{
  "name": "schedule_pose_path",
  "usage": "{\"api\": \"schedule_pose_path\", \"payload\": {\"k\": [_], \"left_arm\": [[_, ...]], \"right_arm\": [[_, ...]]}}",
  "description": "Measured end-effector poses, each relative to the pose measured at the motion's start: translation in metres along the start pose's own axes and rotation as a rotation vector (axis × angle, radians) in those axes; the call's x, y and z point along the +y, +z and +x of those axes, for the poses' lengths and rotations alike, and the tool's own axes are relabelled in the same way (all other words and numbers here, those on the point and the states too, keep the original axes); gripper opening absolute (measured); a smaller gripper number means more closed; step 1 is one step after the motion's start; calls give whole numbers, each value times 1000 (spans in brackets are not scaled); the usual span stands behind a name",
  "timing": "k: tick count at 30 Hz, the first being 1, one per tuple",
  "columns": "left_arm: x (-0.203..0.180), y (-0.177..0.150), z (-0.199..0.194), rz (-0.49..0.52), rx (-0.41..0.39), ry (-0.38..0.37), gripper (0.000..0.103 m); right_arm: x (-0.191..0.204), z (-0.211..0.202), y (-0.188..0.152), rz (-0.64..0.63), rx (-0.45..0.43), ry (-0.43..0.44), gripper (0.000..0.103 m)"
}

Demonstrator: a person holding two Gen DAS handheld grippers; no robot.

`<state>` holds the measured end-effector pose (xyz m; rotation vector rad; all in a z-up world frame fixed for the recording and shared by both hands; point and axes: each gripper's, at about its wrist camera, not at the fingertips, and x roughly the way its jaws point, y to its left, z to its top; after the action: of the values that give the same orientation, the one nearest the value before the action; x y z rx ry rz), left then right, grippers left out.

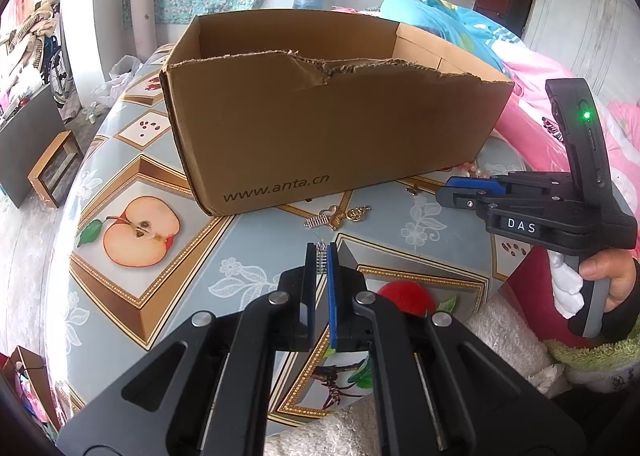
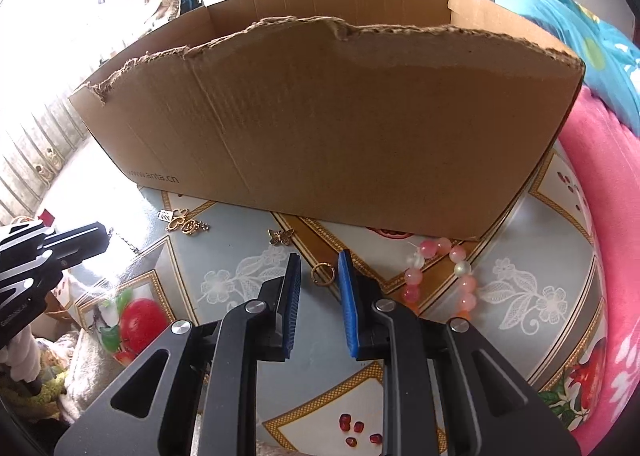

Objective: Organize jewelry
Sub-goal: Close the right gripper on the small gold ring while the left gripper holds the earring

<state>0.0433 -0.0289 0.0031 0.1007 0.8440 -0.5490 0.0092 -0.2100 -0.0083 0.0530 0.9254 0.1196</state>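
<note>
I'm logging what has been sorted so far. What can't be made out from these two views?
- Floor of the cardboard box: both views, hidden by its torn front wall.
- Silver piece clamped in the left tool: left view, mostly covered by the pads.
- Pink bead bracelet: right view, near end behind the right tool.

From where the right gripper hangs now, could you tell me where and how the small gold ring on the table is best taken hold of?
Grip the gold ring across its thin band, coming down from above. It lies flat on the tablecloth, between the open fingers of the right gripper, so one pad should land on each side of the hoop. It is thin and flat, so it may slip.
</note>
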Motion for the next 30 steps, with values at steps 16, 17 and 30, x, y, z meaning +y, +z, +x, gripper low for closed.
{"api": "schedule_pose_path", "payload": {"k": [16, 17, 30], "left_arm": [[-3, 1, -7, 12, -20, 4, 4], [-3, 1, -8, 15, -22, 6, 4], [-5, 0, -8, 16, -17, 3, 4]], "right_arm": [[-1, -6, -11, 12, -41, -9, 3], [-3, -8, -11, 15, -42, -6, 3], [-3, -9, -12, -4, -8, 0, 3]]}}
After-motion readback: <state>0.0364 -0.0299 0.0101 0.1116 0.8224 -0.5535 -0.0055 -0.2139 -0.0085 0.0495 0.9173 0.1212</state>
